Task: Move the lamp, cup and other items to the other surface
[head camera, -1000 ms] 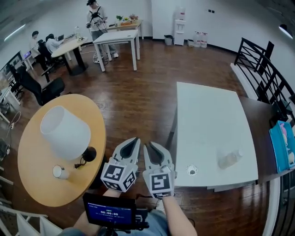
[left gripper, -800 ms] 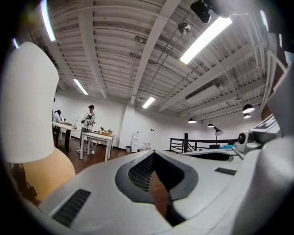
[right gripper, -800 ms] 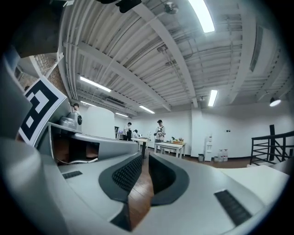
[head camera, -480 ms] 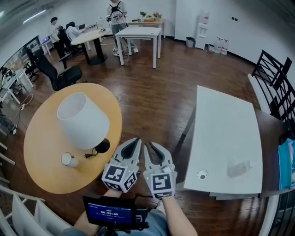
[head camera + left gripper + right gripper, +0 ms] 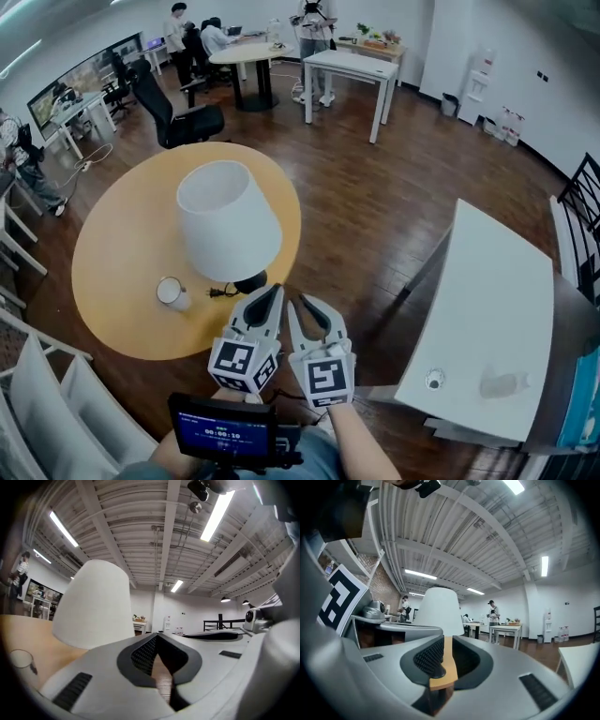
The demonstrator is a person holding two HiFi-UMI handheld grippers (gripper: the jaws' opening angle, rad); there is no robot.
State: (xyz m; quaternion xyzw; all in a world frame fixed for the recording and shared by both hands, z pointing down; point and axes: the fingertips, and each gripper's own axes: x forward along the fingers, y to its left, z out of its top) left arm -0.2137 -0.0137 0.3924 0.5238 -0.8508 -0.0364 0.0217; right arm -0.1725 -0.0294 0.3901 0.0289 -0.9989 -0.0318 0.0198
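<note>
on the round table (image 5: 122,253), one lamp (image 5: 228,220) and one cup (image 5: 171,292); left tongs (image 5: 275,291) closed, right tongs (image 5: 306,306) barely ajar, both empty

- Conical-shaded table lamp (image 5: 228,217): the shade is finished in plain white, the round base (image 5: 249,281) in black.
- Small ceramic cup (image 5: 171,292): white.
- Round wooden table (image 5: 112,272): yellow-tan.
- Rectangular table (image 5: 511,300): white.
- Plank floor (image 5: 366,206): dark reddish brown.
- Left gripper (image 5: 272,292) and right gripper (image 5: 305,306): shelled in light grey and padded in black.
- Marker cubes (image 5: 243,361): patterned in black-and-white squares.
</note>
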